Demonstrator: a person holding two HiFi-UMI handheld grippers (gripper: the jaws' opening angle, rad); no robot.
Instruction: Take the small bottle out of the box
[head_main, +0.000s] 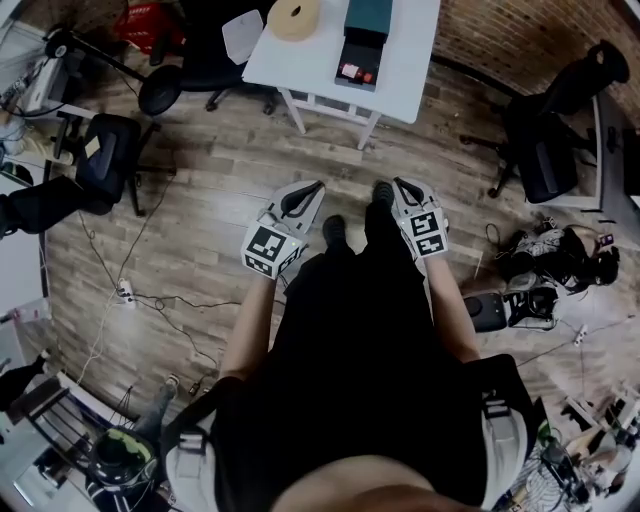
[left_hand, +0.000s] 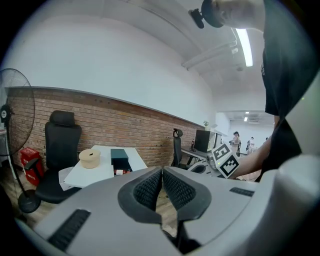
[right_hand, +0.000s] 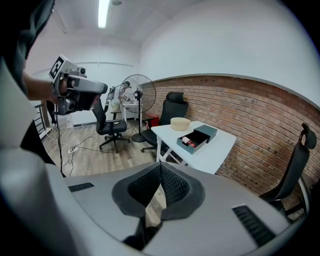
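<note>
A dark teal box (head_main: 362, 38) lies on the white table (head_main: 410, 60) at the far side of the room, its drawer pulled out. In the drawer lies the small bottle (head_main: 356, 72), red and white, also seen in the right gripper view (right_hand: 189, 142). Both grippers hang over the wooden floor, well short of the table. My left gripper (head_main: 312, 188) is shut with nothing in it (left_hand: 162, 169). My right gripper (head_main: 400, 183) is shut too, its pads meeting at the tips (right_hand: 160, 165). In the left gripper view the box (left_hand: 120, 157) is small and far off.
A round beige container (head_main: 294, 17) sits on the table left of the box. Black office chairs (head_main: 108, 158) (head_main: 545, 140) flank the floor, a standing fan (right_hand: 137, 94) is at the left, and cables and a power strip (head_main: 125, 293) trail on the floor. A brick wall runs behind the table.
</note>
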